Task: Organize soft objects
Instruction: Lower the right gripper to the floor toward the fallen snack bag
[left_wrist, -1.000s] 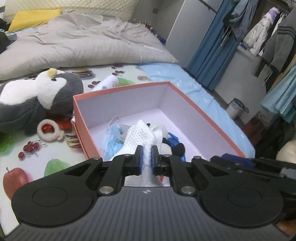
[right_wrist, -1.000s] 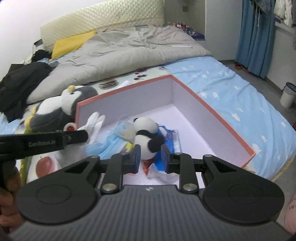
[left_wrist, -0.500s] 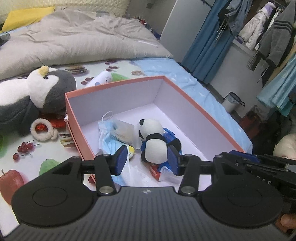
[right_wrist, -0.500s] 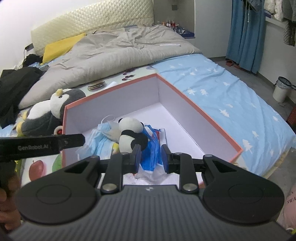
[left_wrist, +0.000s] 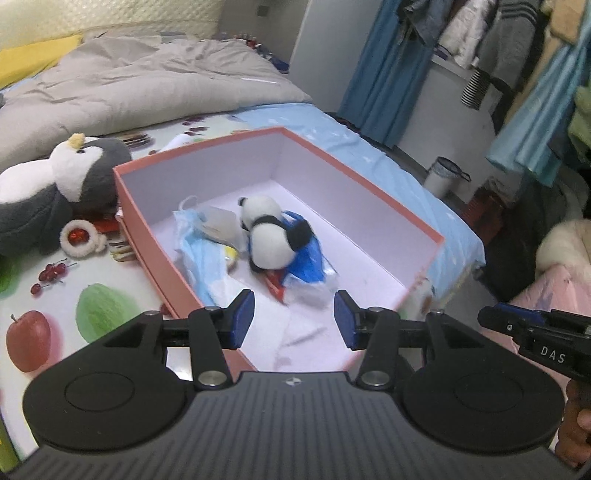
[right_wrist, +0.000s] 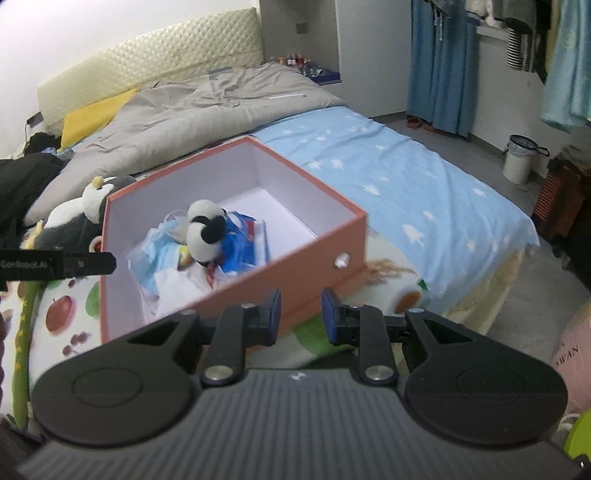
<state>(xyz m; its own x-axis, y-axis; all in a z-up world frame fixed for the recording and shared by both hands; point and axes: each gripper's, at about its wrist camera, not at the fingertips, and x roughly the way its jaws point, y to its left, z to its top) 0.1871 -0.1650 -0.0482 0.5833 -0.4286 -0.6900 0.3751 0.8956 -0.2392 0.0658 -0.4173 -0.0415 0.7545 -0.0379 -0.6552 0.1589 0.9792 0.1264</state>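
I see the salmon box (left_wrist: 369, 192) open from above; its far right half is bare floor, while a panda plush (left_wrist: 269, 236) and blue masks (left_wrist: 199, 254) crowd the near left. Outside its left wall a penguin plush (left_wrist: 55, 192) blocks the fruit-print mat (right side lies free).

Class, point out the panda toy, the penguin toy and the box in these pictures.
panda toy (left_wrist: 269, 242), left wrist view, on its white back.
penguin toy (left_wrist: 96, 173), left wrist view, on its grey head.
box (right_wrist: 295, 273), right wrist view, on its near outer wall.
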